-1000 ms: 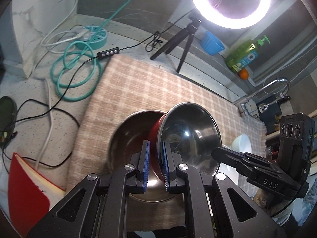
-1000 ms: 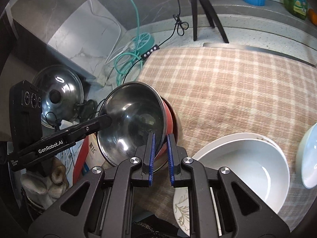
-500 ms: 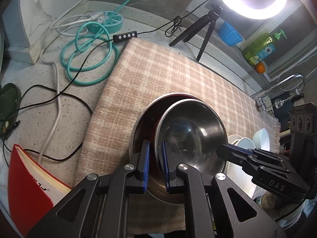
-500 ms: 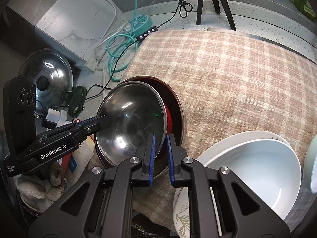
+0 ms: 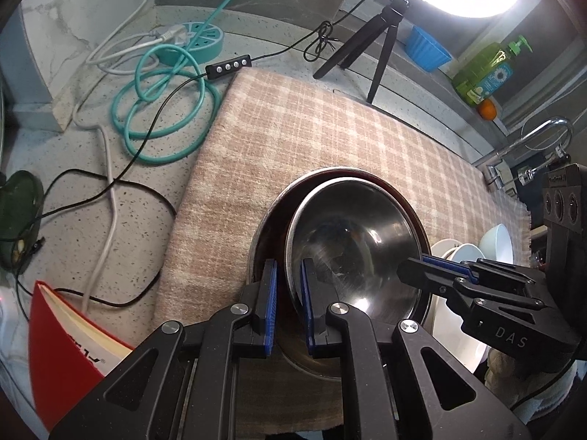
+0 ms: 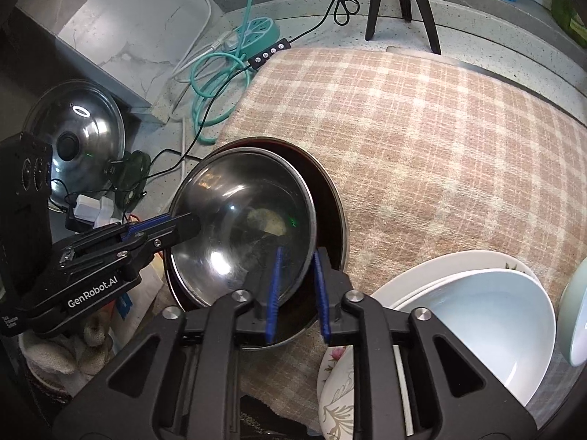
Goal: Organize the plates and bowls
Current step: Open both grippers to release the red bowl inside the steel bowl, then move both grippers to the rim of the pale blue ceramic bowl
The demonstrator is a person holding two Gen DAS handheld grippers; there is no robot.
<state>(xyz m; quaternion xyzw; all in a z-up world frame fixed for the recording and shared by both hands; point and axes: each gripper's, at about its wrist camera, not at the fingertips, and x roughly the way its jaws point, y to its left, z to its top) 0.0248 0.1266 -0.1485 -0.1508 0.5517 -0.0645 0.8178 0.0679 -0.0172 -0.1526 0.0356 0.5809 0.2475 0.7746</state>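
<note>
A smaller steel bowl [image 5: 352, 242] with a red outside sits nested inside a larger steel bowl [image 5: 268, 227] on the plaid cloth [image 5: 312, 139]. It also shows in the right wrist view [image 6: 242, 227], inside the larger bowl [image 6: 332, 216]. My left gripper [image 5: 288, 293] straddles the small bowl's near rim with its jaws slightly parted. My right gripper [image 6: 297, 286] straddles the opposite rim, jaws parted with a visible gap. A white bowl [image 6: 488, 322] rests on stacked white plates [image 6: 422, 275] at the right.
A teal cable coil [image 5: 161, 110], black cables and a power strip [image 5: 194, 38] lie left of the cloth. A ring-light tripod [image 5: 370, 44], blue cup [image 5: 427, 49] and soap bottle [image 5: 488, 71] stand behind. A red book [image 5: 62, 344] and a pot lid [image 6: 77, 135] are at the left.
The small bowl went from tilted up on edge to lying nested flat in the larger bowl. Both grippers' jaws have opened slightly around its rim.
</note>
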